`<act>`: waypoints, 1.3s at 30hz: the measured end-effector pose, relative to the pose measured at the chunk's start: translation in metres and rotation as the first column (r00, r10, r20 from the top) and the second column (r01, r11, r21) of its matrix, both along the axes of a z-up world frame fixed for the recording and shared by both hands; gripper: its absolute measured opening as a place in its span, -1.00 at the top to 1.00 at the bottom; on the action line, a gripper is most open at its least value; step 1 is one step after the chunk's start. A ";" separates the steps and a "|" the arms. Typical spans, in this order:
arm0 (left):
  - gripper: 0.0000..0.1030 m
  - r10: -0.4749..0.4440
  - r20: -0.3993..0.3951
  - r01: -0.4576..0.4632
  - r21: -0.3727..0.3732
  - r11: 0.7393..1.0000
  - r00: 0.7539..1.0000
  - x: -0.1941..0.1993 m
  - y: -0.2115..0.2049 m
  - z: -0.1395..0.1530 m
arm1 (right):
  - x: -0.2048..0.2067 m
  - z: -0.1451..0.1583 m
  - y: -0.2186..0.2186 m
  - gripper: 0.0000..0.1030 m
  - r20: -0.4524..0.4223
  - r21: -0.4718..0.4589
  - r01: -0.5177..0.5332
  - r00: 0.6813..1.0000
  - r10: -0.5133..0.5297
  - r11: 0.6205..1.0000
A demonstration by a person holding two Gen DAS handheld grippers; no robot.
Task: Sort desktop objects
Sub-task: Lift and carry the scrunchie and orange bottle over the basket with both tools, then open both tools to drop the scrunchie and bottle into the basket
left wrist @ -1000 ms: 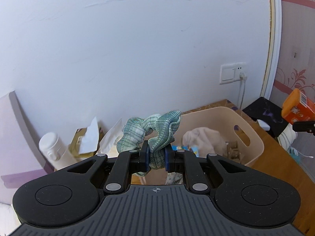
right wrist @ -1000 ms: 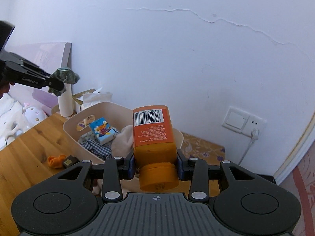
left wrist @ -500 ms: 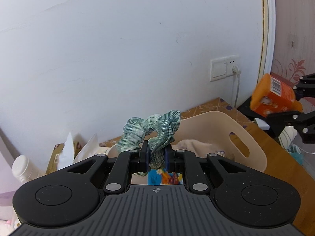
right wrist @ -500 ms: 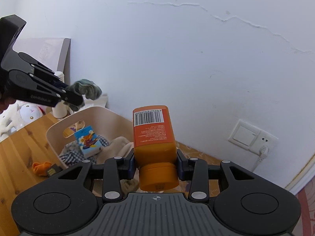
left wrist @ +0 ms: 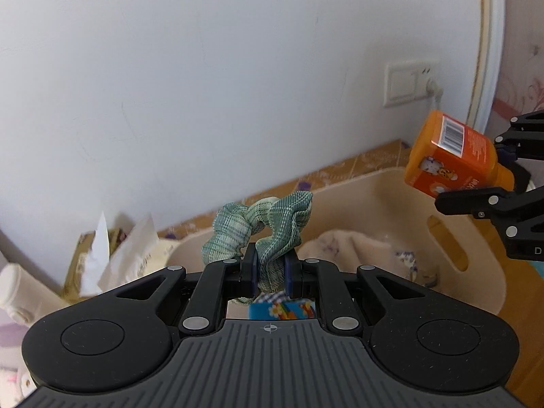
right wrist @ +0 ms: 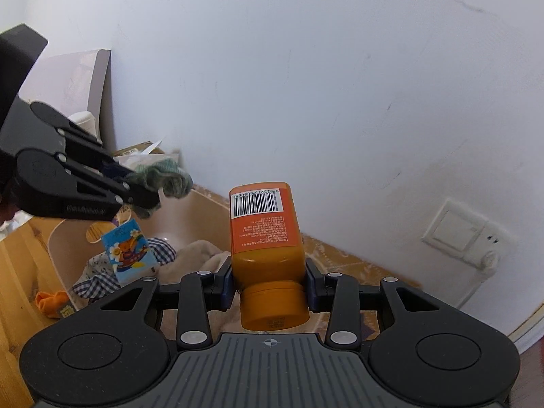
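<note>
Both units look alike. Left gripper [left wrist: 270,273]: matte black plastic body w/ two rounded lobes, each w/ a shallow circular recess. Centre panel is dark grey, ribbed w/ lengthwise grooves, small white crosshair mark at its far edge. Black linkage arms w/ triangular cut-outs, silver round rivets/screws at the pivots. Fingers [left wrist: 247,270] black w/ dark blue pads. Fine dust specks on the lobes. Right gripper [right wrist: 270,280]: same black lobes, grey ribbed panel, crosshair, silver rivets, blue-padded fingers [right wrist: 226,287]. In right wrist view the left unit's side arm carries embossed lettering, too blurred to read.
</note>
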State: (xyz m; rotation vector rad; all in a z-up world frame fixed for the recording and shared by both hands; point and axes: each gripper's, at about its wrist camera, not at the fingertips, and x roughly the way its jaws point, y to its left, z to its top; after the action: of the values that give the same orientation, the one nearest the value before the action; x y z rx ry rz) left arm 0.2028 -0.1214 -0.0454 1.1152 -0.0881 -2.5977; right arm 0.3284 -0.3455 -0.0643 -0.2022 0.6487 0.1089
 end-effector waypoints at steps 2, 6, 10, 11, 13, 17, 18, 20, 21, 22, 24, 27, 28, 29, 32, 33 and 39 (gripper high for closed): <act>0.73 0.022 0.026 -0.022 0.009 1.000 0.999 -0.006 -0.002 -0.006 | 0.007 -0.006 -0.001 0.27 -0.017 0.006 0.002 1.000 -0.002 1.000; 0.73 0.040 0.073 -0.042 0.022 0.999 0.997 -0.010 -0.010 -0.012 | 0.022 -0.019 0.001 0.27 -0.070 0.009 -0.006 0.998 0.006 1.000; 0.73 0.061 0.129 -0.068 0.050 0.996 0.990 -0.016 -0.018 -0.023 | 0.034 -0.034 0.003 0.27 -0.140 0.004 -0.014 0.990 0.015 1.000; 0.73 0.063 0.140 -0.072 0.056 0.996 0.988 -0.017 -0.020 -0.025 | 0.036 -0.037 0.004 0.27 -0.154 0.001 -0.017 0.988 0.017 1.000; 0.73 0.061 0.159 -0.072 0.066 0.995 0.985 -0.018 -0.022 -0.028 | 0.039 -0.042 0.006 0.27 -0.177 -0.004 -0.022 0.984 0.021 1.000; 0.73 0.057 0.195 -0.073 0.076 0.994 0.979 -0.022 -0.026 -0.036 | 0.045 -0.052 0.009 0.27 -0.219 -0.010 -0.036 0.975 0.033 0.999; 0.73 0.057 0.208 -0.075 0.079 0.994 0.977 -0.023 -0.027 -0.038 | 0.046 -0.054 0.010 0.27 -0.230 -0.012 -0.035 0.973 0.031 0.999; 0.73 0.056 0.228 -0.078 0.087 0.993 0.972 -0.024 -0.029 -0.043 | 0.050 -0.058 0.010 0.27 -0.253 -0.017 -0.029 0.967 0.024 0.999; 0.73 0.054 0.236 -0.077 0.090 0.993 0.970 -0.024 -0.030 -0.044 | 0.051 -0.061 0.011 0.27 -0.267 -0.021 -0.030 0.963 0.023 0.999; 0.73 0.053 0.244 -0.077 0.091 0.993 0.968 -0.026 -0.029 -0.047 | 0.053 -0.064 0.012 0.27 -0.285 -0.024 -0.032 0.958 0.024 0.999; 0.72 0.050 0.262 -0.077 0.094 0.993 0.964 -0.028 -0.030 -0.051 | 0.055 -0.069 0.015 0.27 -0.319 -0.041 -0.025 0.948 0.011 0.999; 0.71 0.055 0.286 -0.086 0.100 0.991 0.957 -0.029 -0.031 -0.056 | 0.059 -0.071 0.016 0.27 -0.335 -0.038 -0.008 0.942 -0.005 0.999; 0.71 0.055 0.292 -0.089 0.104 0.991 0.955 -0.030 -0.032 -0.058 | 0.061 -0.071 0.016 0.27 -0.341 -0.038 -0.008 0.940 -0.005 0.999; 0.71 0.057 0.300 -0.093 0.109 0.990 0.952 -0.030 -0.032 -0.059 | 0.062 -0.072 0.017 0.27 -0.349 -0.043 -0.010 0.937 -0.006 0.999; 0.67 0.060 0.310 -0.099 0.111 0.989 0.949 -0.031 -0.033 -0.063 | 0.066 -0.072 0.019 0.27 -0.371 -0.048 -0.012 0.929 -0.007 0.999; 0.66 0.060 0.312 -0.098 0.108 0.989 0.948 -0.031 -0.033 -0.063 | 0.067 -0.072 0.019 0.26 -0.376 -0.050 -0.011 0.926 -0.008 0.999; -0.02 0.081 0.314 -0.114 0.088 0.990 0.946 -0.028 -0.034 -0.061 | 0.068 -0.071 0.022 -0.08 -0.387 -0.053 0.002 0.922 -0.022 0.999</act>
State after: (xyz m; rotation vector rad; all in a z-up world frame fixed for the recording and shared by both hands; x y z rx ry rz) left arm 0.1747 -0.1551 -0.1065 1.5192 0.0342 -2.3443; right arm 0.3959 -0.3237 -0.1354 -0.2288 1.0500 0.1219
